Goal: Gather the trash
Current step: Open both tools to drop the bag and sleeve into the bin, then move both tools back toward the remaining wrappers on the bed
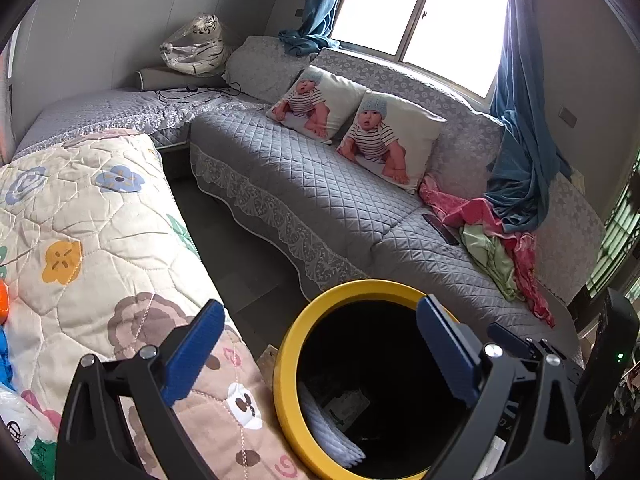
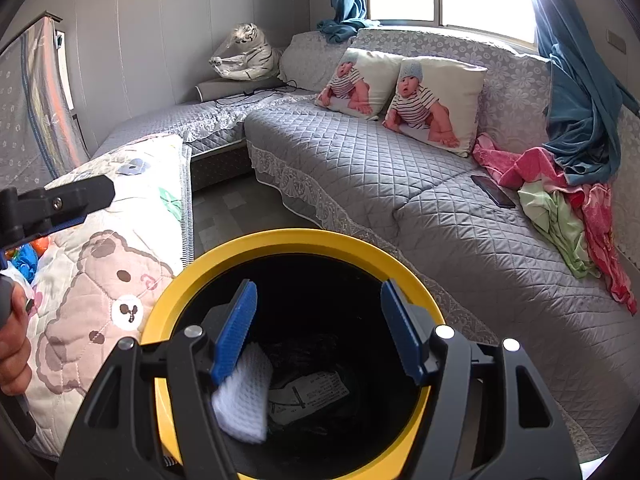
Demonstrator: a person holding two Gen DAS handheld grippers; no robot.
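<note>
A yellow-rimmed black trash bin (image 1: pixel 286 354) (image 2: pixel 172 292) stands on the floor between the quilt-covered table and the sofa. Inside it lie a white waffle-textured tissue (image 2: pixel 242 394) (image 1: pixel 328 428) and a printed paper wrapper (image 2: pixel 310 394) (image 1: pixel 346 404). My right gripper (image 2: pixel 318 330) is open and empty, directly above the bin's mouth. My left gripper (image 1: pixel 320 344) is open and empty, above the bin's left rim and the quilt edge. Orange and blue items (image 2: pixel 28 254) (image 1: pixel 3 320) lie on the quilt at far left.
A floral quilt (image 1: pixel 80 220) (image 2: pixel 120 264) covers the table on the left. A grey L-shaped sofa (image 1: pixel 300 184) (image 2: pixel 380 168) holds two baby-print pillows (image 2: pixel 436 100), pink and green clothes (image 2: pixel 560 200), a phone (image 2: pixel 492 191) and a plush tiger (image 2: pixel 248 56).
</note>
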